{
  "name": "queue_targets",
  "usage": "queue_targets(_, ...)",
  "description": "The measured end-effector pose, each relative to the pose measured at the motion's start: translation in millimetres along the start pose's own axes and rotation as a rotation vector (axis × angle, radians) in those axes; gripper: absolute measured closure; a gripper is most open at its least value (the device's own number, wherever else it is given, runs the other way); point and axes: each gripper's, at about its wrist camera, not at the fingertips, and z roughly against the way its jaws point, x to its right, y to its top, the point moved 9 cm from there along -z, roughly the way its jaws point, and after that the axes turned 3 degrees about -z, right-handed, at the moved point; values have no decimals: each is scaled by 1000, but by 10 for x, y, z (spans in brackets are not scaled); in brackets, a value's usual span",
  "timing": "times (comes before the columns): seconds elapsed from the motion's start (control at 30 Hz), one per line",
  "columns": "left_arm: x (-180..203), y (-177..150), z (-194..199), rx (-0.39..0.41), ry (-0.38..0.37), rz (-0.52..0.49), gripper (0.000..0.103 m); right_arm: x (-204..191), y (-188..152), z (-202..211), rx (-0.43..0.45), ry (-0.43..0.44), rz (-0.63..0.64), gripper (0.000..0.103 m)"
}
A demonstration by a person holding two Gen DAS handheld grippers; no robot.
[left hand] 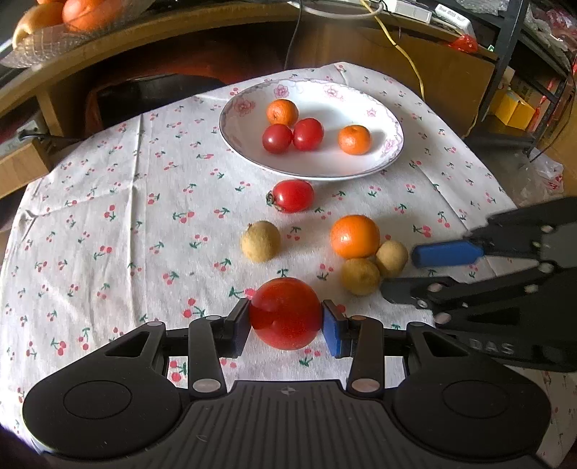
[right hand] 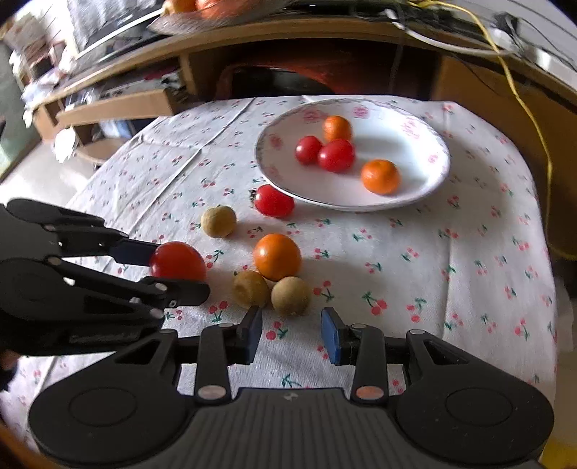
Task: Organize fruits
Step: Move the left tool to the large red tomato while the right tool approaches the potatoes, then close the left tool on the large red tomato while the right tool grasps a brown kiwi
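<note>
Cherry-print cloth [left hand: 108, 223] covers the table, wooden desk [left hand: 151, 32] behind.

A curved wooden desk [left hand: 202, 27] is seen behind the cherry-print tablecloth [left hand: 108, 216]; a yellow cable [left hand: 404, 50] is draped down.

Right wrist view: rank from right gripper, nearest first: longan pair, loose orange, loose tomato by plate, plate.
From the right gripper:
1. Longan pair, just ahead of the fingertips; the two are too close to call.
2. Loose orange, directly behind them.
3. Loose tomato, further back, at the rim.
4. Plate, farthest, back right.
</note>
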Motion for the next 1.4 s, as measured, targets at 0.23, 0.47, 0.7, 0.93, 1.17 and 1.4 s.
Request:
queue_targets(0.23,-15,-2,-2,0,-16,-2,52,-34,91,-112,13,-7,41,68)
queue_targets(0.47,2,-14,-52,-2,2,-31,50,-88,95,-118,19,-23,76,77)
queue_targets(0.7,-20,14,-73,2,0,-19,49,-70,59,-80,3,-34,72,78)
queue_targets(0.93,-12,18,-84,3,4,-31,53,-44,29,-68,-2,-32,62,78)
queue_targets(1.17,-23,-61,1,-10,13,-24,53,-68,2,-44,-8,-44,81,78)
queue_targets(1.4,64,-242,131,-22,4,-21,53,-175,-163,106,-21,-24,98,79)
